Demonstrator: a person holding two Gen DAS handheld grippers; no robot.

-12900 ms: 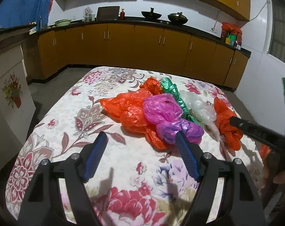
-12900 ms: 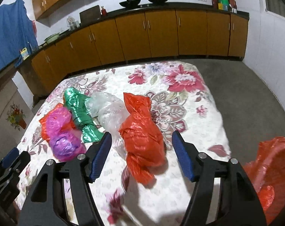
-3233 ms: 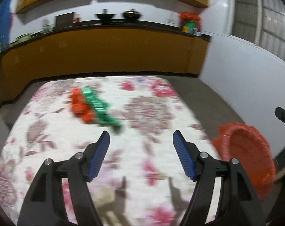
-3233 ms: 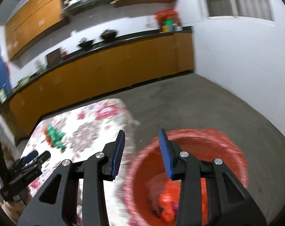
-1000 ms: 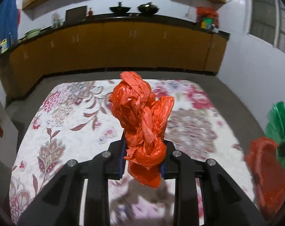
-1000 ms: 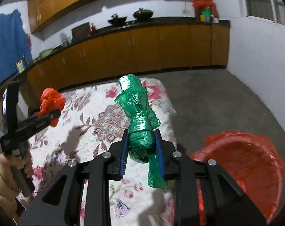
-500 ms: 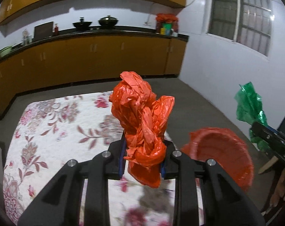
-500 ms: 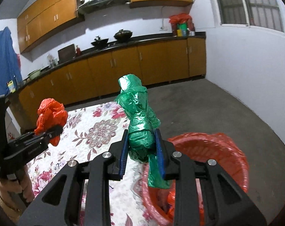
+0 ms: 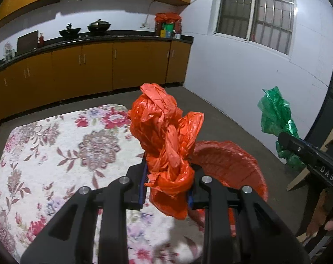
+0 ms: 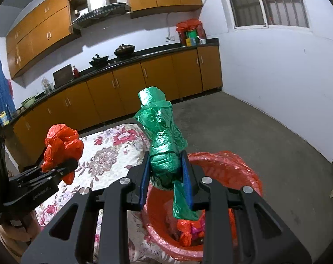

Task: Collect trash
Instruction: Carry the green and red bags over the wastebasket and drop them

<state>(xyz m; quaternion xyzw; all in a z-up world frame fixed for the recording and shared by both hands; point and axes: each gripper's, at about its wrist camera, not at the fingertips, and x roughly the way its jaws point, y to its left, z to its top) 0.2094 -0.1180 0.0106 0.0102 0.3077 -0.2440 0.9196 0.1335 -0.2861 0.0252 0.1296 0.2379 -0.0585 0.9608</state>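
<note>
the left gripper (image 9: 167, 190) pinches a crumpled orange plastic bag (image 9: 166, 145) at centre frame, the right gripper (image 10: 165, 179) a green plastic bag (image 10: 162, 140); released early, either could miss the red-lined bin (image 10: 232, 165) at lower right.

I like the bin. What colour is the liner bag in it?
Red, seen best from the right wrist view.

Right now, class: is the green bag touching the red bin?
Cannot tell. In the right wrist view the green bag, clamped in the right gripper, dangles over the red bin; no gap or contact shows plainly.
</note>
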